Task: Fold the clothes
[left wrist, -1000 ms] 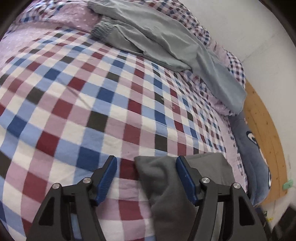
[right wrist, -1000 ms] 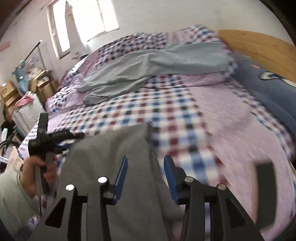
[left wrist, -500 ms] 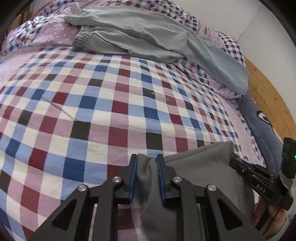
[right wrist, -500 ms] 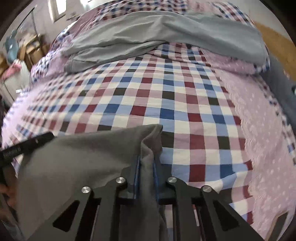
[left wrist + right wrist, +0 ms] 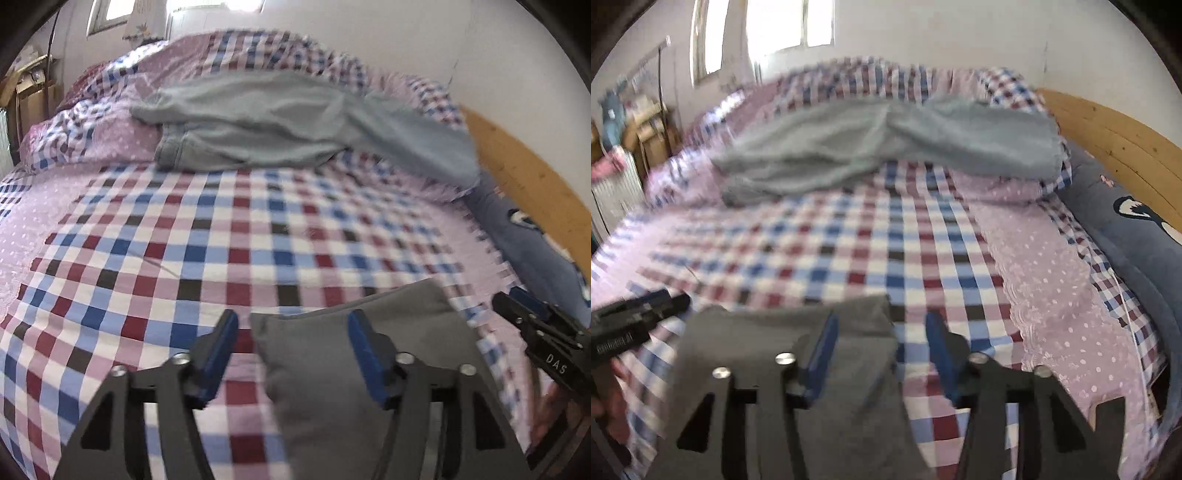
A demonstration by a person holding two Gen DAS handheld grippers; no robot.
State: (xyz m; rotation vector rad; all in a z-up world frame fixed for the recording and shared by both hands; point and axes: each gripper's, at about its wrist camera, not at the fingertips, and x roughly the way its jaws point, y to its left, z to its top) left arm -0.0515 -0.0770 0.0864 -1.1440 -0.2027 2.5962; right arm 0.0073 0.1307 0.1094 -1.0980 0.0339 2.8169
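Both tongs, left (image 5: 291, 345) and right (image 5: 882, 345), gape released over the dark grey garment (image 5: 351, 354) folded at the bed's (image 5: 221, 240) near edge, while light grey trousers (image 5: 280, 122) at the far edge await folding.

Dark grey garment (image 5: 354, 354) on bedspread (image 5: 207, 236) checked in red, blue, white and black, edged in pink with white dots. Pale grey-green trousers (image 5: 258, 122) at bedspread's far end. Blue pads (image 5: 823, 343) on black grippers; blue-grey pillow (image 5: 1137, 236) beside bedspread.

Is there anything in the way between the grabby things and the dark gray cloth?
Nothing visible. The dark gray cloth lies on the checked bedspread right under both open hand-held grippers, left and right. The light gray pants lie far back, out of the way.
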